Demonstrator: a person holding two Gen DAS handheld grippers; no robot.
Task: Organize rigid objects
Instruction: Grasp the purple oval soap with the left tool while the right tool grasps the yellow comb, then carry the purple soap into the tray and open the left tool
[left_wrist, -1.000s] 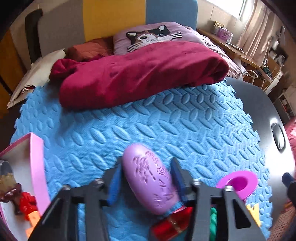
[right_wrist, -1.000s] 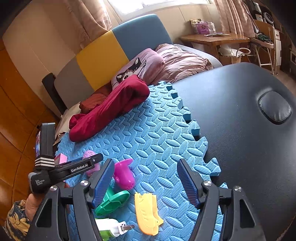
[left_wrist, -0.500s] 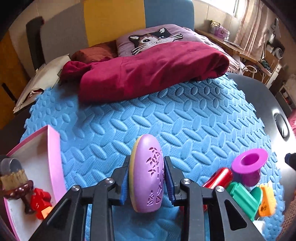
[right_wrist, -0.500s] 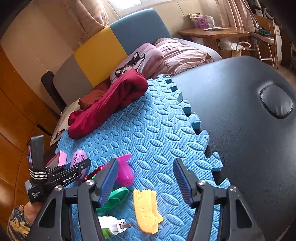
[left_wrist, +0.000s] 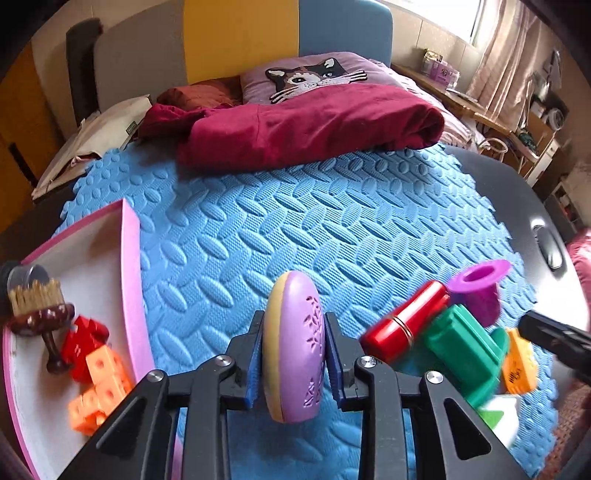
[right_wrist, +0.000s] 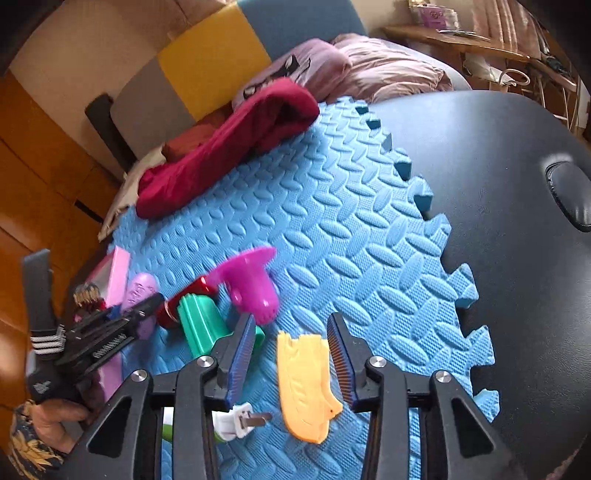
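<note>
At the far left stood the pink tray (left_wrist: 129, 258), already with a brush (left_wrist: 37, 314) and blocks (left_wrist: 96, 376) inside. My left gripper (left_wrist: 293, 350) pinched the purple case (left_wrist: 295, 347) on its smooth sides, above the blue mat (left_wrist: 295, 229); I feared it could slip out. My right gripper (right_wrist: 291, 354) was spread around the orange piece (right_wrist: 304, 384); closing crookedly might push it away.

Embossed foam mat (left_wrist: 332, 229), seemingly matt
</note>
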